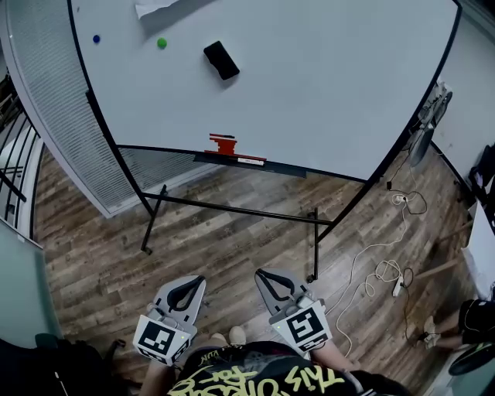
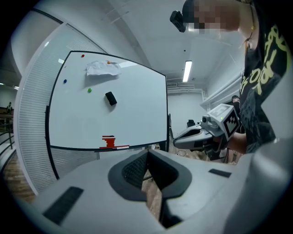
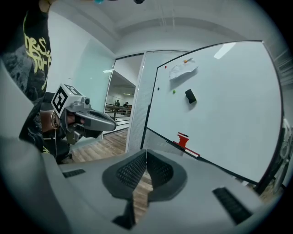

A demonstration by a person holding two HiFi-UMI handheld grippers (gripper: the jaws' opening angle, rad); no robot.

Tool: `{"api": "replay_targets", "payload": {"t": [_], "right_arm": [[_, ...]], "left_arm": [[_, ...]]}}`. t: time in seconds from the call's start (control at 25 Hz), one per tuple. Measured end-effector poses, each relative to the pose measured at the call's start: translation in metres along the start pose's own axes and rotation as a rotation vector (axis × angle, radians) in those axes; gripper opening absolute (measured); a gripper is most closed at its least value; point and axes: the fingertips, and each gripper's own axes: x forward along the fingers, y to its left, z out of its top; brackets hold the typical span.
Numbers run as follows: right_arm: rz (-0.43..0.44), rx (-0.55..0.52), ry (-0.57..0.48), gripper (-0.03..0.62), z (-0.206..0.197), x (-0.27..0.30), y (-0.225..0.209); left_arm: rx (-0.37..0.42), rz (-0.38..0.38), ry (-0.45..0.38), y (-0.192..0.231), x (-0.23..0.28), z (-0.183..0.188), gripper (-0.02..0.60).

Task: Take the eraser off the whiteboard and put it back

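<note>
Black rectangular eraser (image 1: pixel 221 59) is seen stuck, tilted, on the white black-framed whiteboard (image 1: pixel 332 85). The grey left gripper (image 1: pixel 199 280) and right gripper (image 1: pixel 261 273) are held closed and empty, well apart from it.

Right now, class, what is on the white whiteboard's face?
A black rectangular eraser, a green round magnet, a blue round magnet and crumpled white paper. Whatever the paper covers is hidden.

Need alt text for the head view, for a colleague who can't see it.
A black eraser sticks to a standing whiteboard near the top of the picture, far from both grippers. The left gripper and right gripper sit low in the picture, shut and empty, above a wood floor.
</note>
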Motion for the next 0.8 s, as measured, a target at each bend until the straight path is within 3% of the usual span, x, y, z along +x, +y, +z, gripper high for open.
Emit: {"api": "replay_targets", "payload": {"t": [0.72,0.8], "right_arm": [[0.040,-0.006,0.002,0.011,-0.007,0.008,-0.007],[0.029,0.029,-0.020,0.011,-0.005,0.010,-0.009]], "left_arm": [[-0.028,0.028,0.016,0.001,0.006,-0.003,0.006],[-0.017,0.023,0.014,0.003,0.009,-0.001,0.008]]}}
